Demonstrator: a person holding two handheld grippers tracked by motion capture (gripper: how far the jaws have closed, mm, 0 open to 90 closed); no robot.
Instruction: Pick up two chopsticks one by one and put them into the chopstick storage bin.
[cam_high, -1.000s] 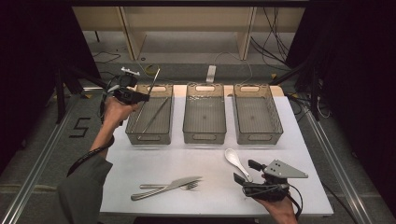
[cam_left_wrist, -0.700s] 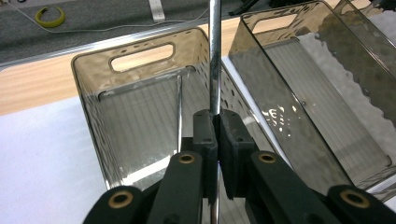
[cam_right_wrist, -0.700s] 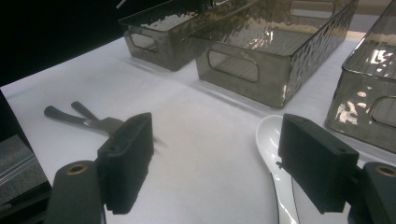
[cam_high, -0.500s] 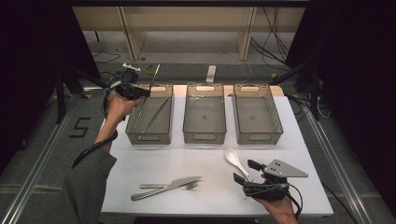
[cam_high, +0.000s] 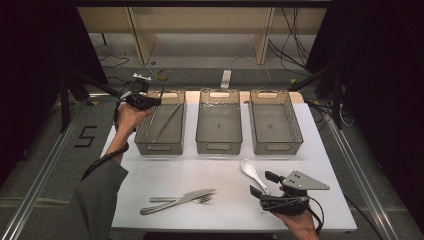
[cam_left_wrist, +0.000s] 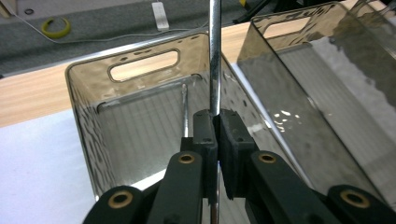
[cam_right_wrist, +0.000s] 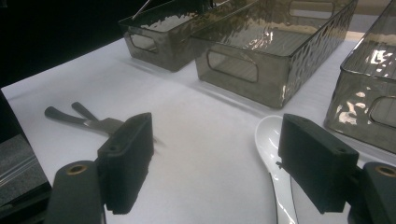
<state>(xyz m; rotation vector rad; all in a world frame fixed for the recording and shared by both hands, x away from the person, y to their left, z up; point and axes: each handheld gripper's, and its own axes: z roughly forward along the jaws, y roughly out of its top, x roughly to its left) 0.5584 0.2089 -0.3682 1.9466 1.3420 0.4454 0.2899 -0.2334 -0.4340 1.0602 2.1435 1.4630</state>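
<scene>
Lowered a little since the earlier frame: left gripper (cam_high: 150, 101), now nearer the rim of the left bin (cam_high: 142, 132), with the thin metal rod (cam_high: 163, 94) carried down along with it. Pressed together on that rod in the left gripper view (cam_left_wrist: 215, 135), jaws pinching the shaft between the pads, rod (cam_left_wrist: 214, 56) running straight up toward twelve o'clock from the grip and crossing the far wall and handle slot of the left bin (cam_left_wrist: 88, 135). Seen from the high view, rod standing up from the jaws toward one o'clock, above the bin's far left corner; a second slim rod (cam_high: 168, 121) lying aslant inside the same bin, well apart from the jaws, at about five o'clock from them. Unmoved near the table's front edge: right gripper (cam_high: 264, 183), jaws spread wide with nothing between them in the right gripper view (cam_right_wrist: 219, 163). White spoon (cam_high: 251, 171) lying on the white table (cam_high: 325, 150), its bowl at about eleven o'clock from the right gripper, handle passing just beside the right-hand pad. Knife (cam_high: 175, 201) and fork (cam_high: 200, 199) lying together at nine o'clock from that gripper, well apart from it. Middle bin (cam_high: 200, 132) and right bin (cam_high: 296, 131) standing in a row beside the left one.
</scene>
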